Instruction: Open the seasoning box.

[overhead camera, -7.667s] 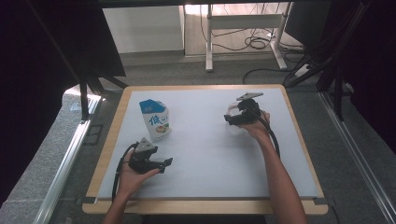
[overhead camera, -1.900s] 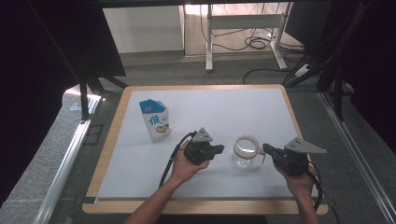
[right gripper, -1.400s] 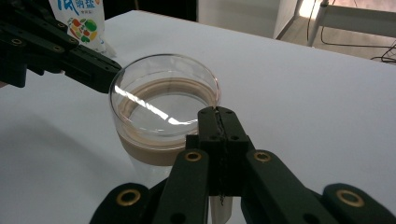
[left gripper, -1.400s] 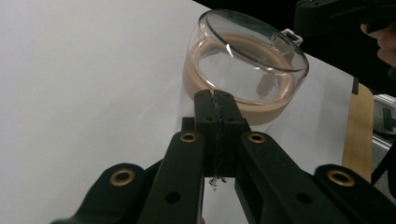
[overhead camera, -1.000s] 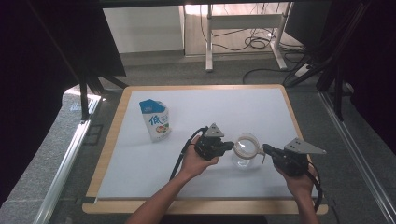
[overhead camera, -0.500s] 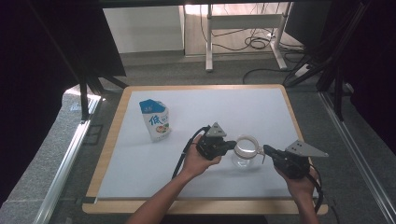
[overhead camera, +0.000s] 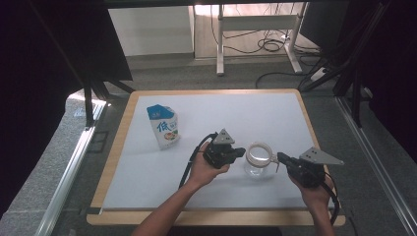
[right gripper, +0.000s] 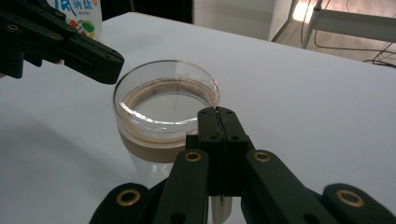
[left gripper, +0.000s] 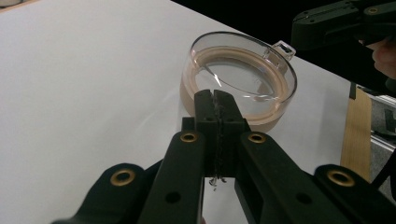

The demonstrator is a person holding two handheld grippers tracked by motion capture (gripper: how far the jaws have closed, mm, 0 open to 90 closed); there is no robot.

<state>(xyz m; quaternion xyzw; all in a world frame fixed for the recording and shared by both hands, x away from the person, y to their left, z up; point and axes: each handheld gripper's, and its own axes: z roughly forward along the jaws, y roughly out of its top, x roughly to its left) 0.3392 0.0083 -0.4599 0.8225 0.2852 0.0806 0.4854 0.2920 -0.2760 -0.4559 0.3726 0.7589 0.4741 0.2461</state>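
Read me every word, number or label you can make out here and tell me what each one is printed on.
"低": large blue character on the front of the white and blue pouch, high view.
"钠盐": blue characters on the same pouch, right gripper view; the first is partly cut off.
Smaller print on the pouch's blue top: too blurred to read.
Glass jar and both grippers: no text.

The clear glass jar with the tan band and transparent lid has come from the table's far right to its near middle. The left gripper moved right from the near left to flank it; the right gripper dropped nearer.
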